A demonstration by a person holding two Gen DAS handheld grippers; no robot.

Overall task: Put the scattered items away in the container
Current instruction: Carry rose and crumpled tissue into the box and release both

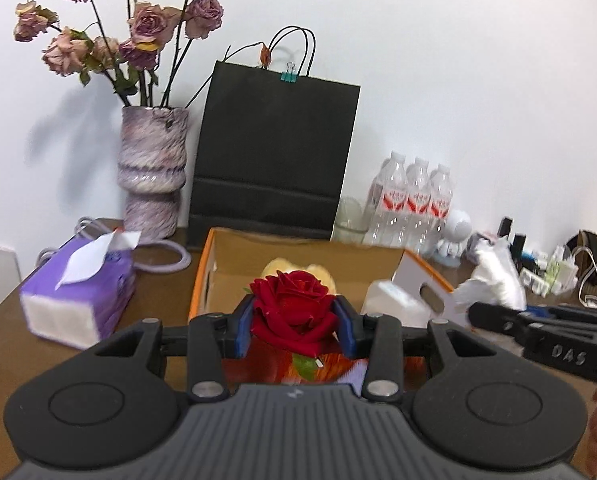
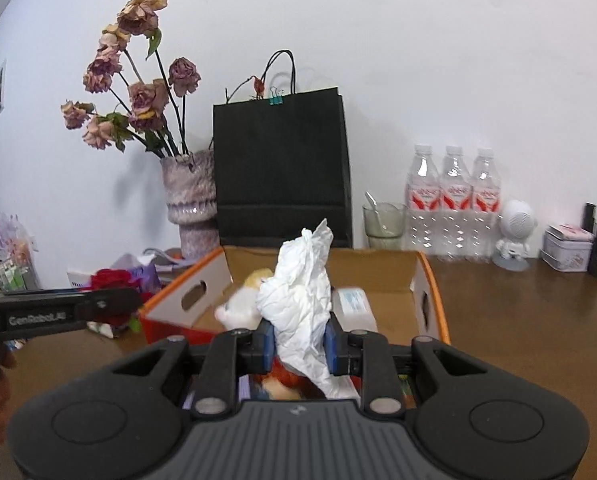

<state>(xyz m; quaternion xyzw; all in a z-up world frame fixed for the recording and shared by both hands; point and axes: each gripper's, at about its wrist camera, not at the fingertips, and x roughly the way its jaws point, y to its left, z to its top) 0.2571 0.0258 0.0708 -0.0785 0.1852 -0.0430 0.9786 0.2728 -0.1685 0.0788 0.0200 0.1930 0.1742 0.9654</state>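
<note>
Both hands are mid-carry, so the step in hand looks like delivery to the box. The left gripper (image 1: 294, 330) is clamped on a red rose (image 1: 294, 304), and the right gripper (image 2: 298, 344) is pinching a crumpled white tissue (image 2: 298, 280). Each load hangs in front of the near wall of the open cardboard box (image 2: 432, 280), which stands toward the back edge of the surface (image 2: 518, 320) and already holds a pale soft toy (image 2: 242, 304) and a white packet (image 2: 354, 304). Next, each gripper probably needs to pass over the near rim before letting go, aiming for bare floor inside.
</note>
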